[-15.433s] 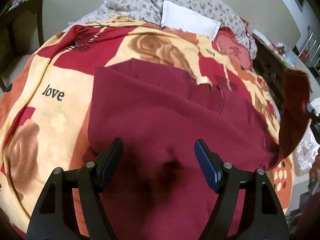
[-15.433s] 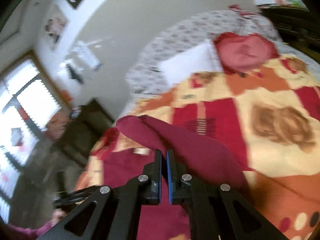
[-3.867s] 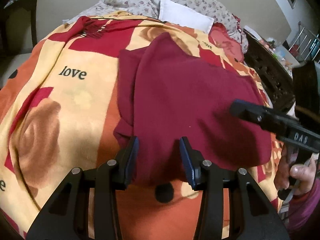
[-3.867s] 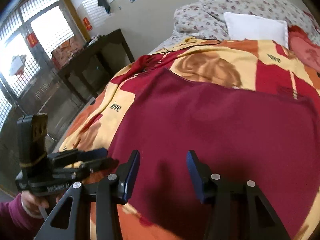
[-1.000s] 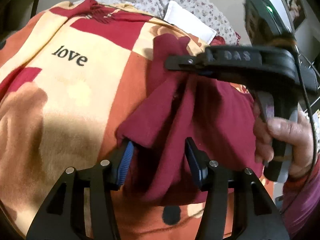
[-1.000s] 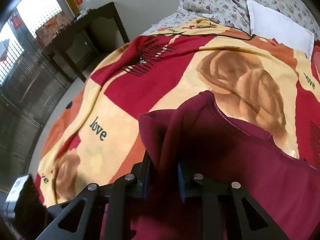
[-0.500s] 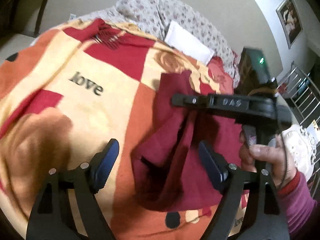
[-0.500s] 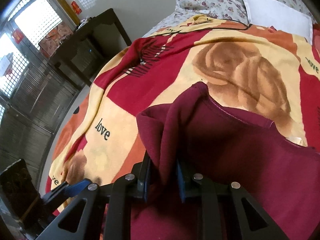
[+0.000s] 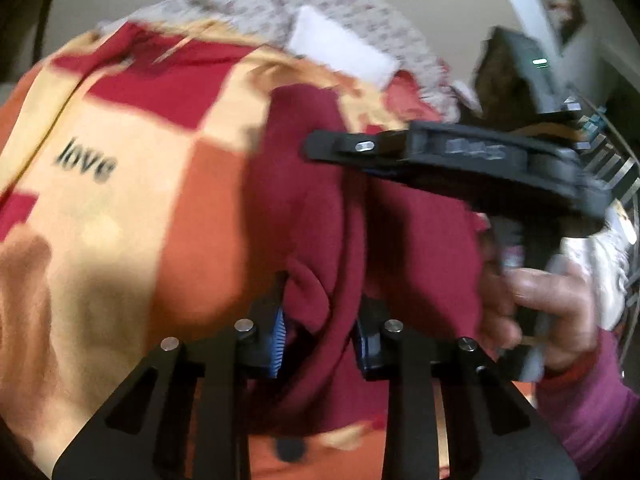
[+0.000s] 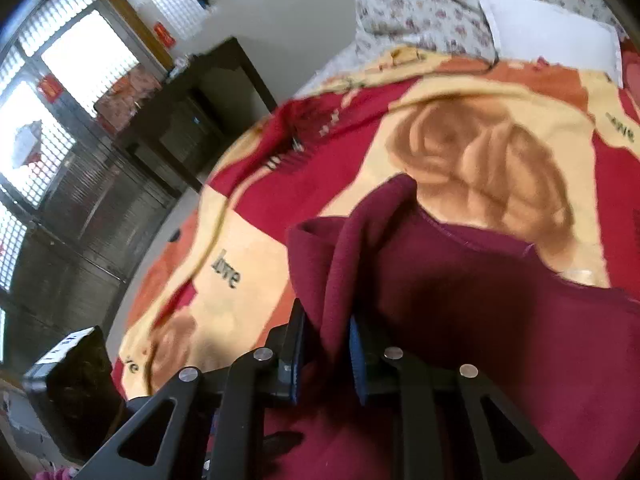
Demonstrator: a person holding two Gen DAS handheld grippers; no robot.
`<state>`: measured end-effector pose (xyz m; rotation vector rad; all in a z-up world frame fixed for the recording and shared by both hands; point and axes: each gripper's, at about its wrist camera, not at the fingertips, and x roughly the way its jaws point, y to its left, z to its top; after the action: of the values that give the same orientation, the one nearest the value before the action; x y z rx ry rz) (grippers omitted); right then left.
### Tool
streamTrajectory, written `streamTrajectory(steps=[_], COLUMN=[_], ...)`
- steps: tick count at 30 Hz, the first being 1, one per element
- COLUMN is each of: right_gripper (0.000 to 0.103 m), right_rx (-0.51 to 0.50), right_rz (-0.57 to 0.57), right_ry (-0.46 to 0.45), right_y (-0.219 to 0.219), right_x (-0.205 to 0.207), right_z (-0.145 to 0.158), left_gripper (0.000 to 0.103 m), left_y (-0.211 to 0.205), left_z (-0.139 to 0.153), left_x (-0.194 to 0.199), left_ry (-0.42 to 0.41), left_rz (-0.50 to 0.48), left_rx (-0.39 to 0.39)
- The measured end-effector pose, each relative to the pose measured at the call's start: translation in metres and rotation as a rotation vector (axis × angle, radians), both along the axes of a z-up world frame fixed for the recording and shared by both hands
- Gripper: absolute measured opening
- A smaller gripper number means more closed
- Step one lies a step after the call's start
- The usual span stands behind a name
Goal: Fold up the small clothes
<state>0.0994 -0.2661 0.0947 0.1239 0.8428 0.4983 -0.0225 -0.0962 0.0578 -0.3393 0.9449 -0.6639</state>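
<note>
Patterned blanket [image 9: 132, 184] over bed; maroon garment [image 9: 316, 216] bunched on it, long axis toward white pillow [image 9: 340, 52]; left gripper [image 9: 320, 332] closing, near fold between pads; right gripper [image 10: 326, 354] pinching upright far fold.

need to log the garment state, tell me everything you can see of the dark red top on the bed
The dark red top is a soft, fleecy-looking knit in plain maroon, with a stitched edge along its far side. It lies on the patterned blanket, bunched and partly lifted rather than flat. The right tool pinches a raised fold at one edge. The left tool has another gathered fold between its closing jaws. The lifted part hangs in deep creases; the rest spreads over the blanket.
</note>
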Motion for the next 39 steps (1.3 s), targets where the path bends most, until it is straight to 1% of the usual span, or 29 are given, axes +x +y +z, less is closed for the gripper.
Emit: streamTrajectory(steps=[2,4,5,6,8,10,13,15,16,18,20,21,22,24,26,27,28,30,31,32,33,34,35,36,38,39], right_gripper=[0.018,0.018,0.018,0.018,0.018,0.018,0.018,0.018,0.018,0.018,0.018,0.018,0.018,0.019,0.02,0.02,0.02,0.021,0.021,0.021,0.021,0.021,0.021,0.021,0.021,0.02], right_rx=[0.033,0.059,0.073,0.076,0.081,0.085,0.117,0.156,0.168,0.172,0.17,0.162,0.18,0.207,0.155,0.148,0.16,0.198,0.204,0.208,0.214,0.226,0.212,0.146,0.016,0.0], right_rz=[-0.006,-0.018,-0.032,-0.043,-0.08,-0.128,-0.227,-0.301,-0.348,-0.42,-0.467,-0.479,-0.488,-0.509,-0.555,-0.548,-0.529,-0.446,-0.398,-0.332,-0.296,-0.227,-0.191,-0.21,-0.318,-0.36], right_ry=[-0.045,-0.079,-0.107,-0.122,-0.159,-0.18,-0.171,-0.137,-0.113,-0.068,-0.025,-0.009,-0.006,-0.014,-0.054,-0.085,-0.105,-0.139,-0.143,-0.134,-0.125,-0.106,-0.095,-0.087,-0.064,-0.058], right_y=[-0.02,-0.04,-0.057,-0.066,-0.098,-0.132,-0.191,-0.23,-0.249,-0.273,-0.286,-0.291,-0.296,-0.303,-0.305,-0.303,-0.3,-0.288,-0.279,-0.265,-0.257,-0.243,-0.234,-0.228,-0.23,-0.238], right_x=[-0.016,-0.03,-0.043,-0.05,-0.073,-0.093,-0.118,-0.128,-0.132,-0.133,-0.127,-0.126,-0.127,-0.133,-0.148,-0.156,-0.161,-0.166,-0.165,-0.163,-0.162,-0.156,-0.151,-0.145,-0.131,-0.125], right_z=[0.019,0.035,0.047,0.053,0.067,0.071,0.059,0.042,0.027,0.003,-0.016,-0.023,-0.025,-0.017,0.0,0.011,0.017,0.032,0.035,0.036,0.035,0.03,0.024,0.017,0.003,-0.004], left_gripper=[0.025,0.025,0.025,0.025,0.025,0.025,0.025,0.025,0.025,0.025,0.025,0.025,0.025,0.027,0.038,0.04,0.042,0.049,0.056,0.058,0.058,0.058,0.058,0.058,0.058,0.058], left_y=[-0.02,-0.04,-0.052,-0.069,-0.095,-0.126,-0.172,-0.204,-0.219,-0.245,-0.265,-0.271,-0.274,-0.271,-0.258,-0.245,-0.235,-0.21,-0.196,-0.185,-0.18,-0.174,-0.169,-0.167,-0.164,-0.165], left_z=[0.028,0.046,0.055,0.064,0.073,0.079,0.074,0.06,0.052,0.034,0.017,0.011,0.013,0.028,0.046,0.058,0.065,0.073,0.073,0.071,0.067,0.059,0.05,0.041,0.026,0.017], left_x=[-0.011,-0.019,-0.023,-0.028,-0.035,-0.042,-0.051,-0.056,-0.058,-0.06,-0.061,-0.063,-0.068,-0.08,-0.092,-0.096,-0.098,-0.103,-0.104,-0.1,-0.094,-0.09,-0.087,-0.083,-0.076,-0.074], left_ry=[-0.066,-0.101,-0.115,-0.129,-0.151,-0.166,-0.144,-0.11,-0.098,-0.064,0.004,0.024,0.004,-0.088,-0.139,-0.161,-0.183,-0.227,-0.242,-0.259,-0.265,-0.255,-0.223,-0.193,-0.145,-0.127], left_rz=[-0.043,-0.085,-0.111,-0.147,-0.194,-0.253,-0.325,-0.365,-0.382,-0.405,-0.44,-0.456,-0.457,-0.472,-0.486,-0.481,-0.472,-0.436,-0.405,-0.367,-0.347,-0.326,-0.308,-0.297,-0.287,-0.281], left_rx=[-0.007,-0.022,-0.032,-0.04,-0.042,-0.048,-0.048,-0.036,-0.024,0.0,-0.011,0.004,0.04,0.106,0.156,0.169,0.174,0.19,0.209,0.242,0.263,0.283,0.299,0.302,0.29,0.3])
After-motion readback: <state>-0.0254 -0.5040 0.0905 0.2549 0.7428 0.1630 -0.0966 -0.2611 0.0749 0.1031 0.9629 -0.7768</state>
